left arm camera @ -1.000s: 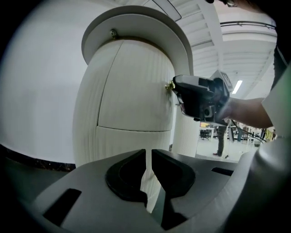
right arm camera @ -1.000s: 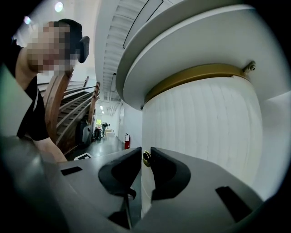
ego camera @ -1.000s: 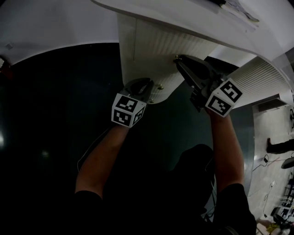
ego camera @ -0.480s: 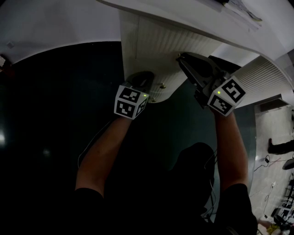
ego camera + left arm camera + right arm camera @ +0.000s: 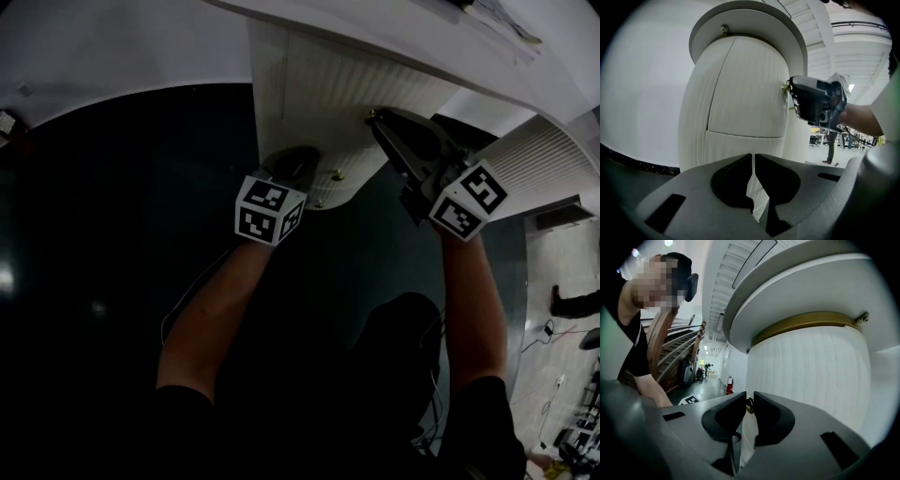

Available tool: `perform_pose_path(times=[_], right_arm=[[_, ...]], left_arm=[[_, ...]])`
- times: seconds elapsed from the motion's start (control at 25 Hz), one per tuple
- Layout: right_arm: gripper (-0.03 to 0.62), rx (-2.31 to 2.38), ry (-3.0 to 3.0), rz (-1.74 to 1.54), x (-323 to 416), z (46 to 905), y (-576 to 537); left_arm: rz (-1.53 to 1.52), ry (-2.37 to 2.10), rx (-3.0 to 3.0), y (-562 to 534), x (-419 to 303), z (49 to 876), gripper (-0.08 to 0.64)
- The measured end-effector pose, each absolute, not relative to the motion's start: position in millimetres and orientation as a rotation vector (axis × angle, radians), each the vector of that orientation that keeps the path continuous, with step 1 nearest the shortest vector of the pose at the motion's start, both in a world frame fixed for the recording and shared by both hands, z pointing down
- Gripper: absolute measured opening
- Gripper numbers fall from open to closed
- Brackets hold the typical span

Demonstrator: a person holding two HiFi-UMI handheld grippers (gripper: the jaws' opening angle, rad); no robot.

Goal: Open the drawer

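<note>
A white ribbed cabinet [image 5: 319,89] stands under a white tabletop, and its curved drawer front [image 5: 750,89] fills the left gripper view. My right gripper [image 5: 377,119] is at the front's right edge, jaws shut on a small brass knob [image 5: 749,405]. The left gripper view shows that same knob [image 5: 787,87] pinched from the side. My left gripper [image 5: 298,161] hangs lower, close to the cabinet's bottom part. Its jaws [image 5: 753,157] are shut to a thin slit with nothing between them.
The white tabletop [image 5: 403,33] overhangs the cabinet. Two more brass knobs [image 5: 337,175] sit low on the cabinet near the left gripper. Dark floor [image 5: 112,206] lies to the left. A wooden staircase [image 5: 670,343] and a red extinguisher [image 5: 728,384] stand far behind.
My left gripper has crept a little closer to the cabinet's lower part. The right gripper stays on the brass knob; the view has shifted slightly.
</note>
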State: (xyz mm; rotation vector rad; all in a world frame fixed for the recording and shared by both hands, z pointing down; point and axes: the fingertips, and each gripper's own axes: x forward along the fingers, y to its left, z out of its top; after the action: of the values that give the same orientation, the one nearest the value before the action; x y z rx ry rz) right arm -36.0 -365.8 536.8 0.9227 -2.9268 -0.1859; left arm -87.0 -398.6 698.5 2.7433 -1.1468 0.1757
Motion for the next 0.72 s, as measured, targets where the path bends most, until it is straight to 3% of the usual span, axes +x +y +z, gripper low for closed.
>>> perform_pose_path(times=[0.32,0.72], right_arm=[[0.043,0.941,-2.929,-0.171,-35,536,-366],[0.043,0.943,-2.947,-0.162,-35,536,-366]], left_arm=[[0.132,-1.015,3.021,-358,-71,611,0.031],[0.142,-0.933,3.086,-380,-40,571,0.034]])
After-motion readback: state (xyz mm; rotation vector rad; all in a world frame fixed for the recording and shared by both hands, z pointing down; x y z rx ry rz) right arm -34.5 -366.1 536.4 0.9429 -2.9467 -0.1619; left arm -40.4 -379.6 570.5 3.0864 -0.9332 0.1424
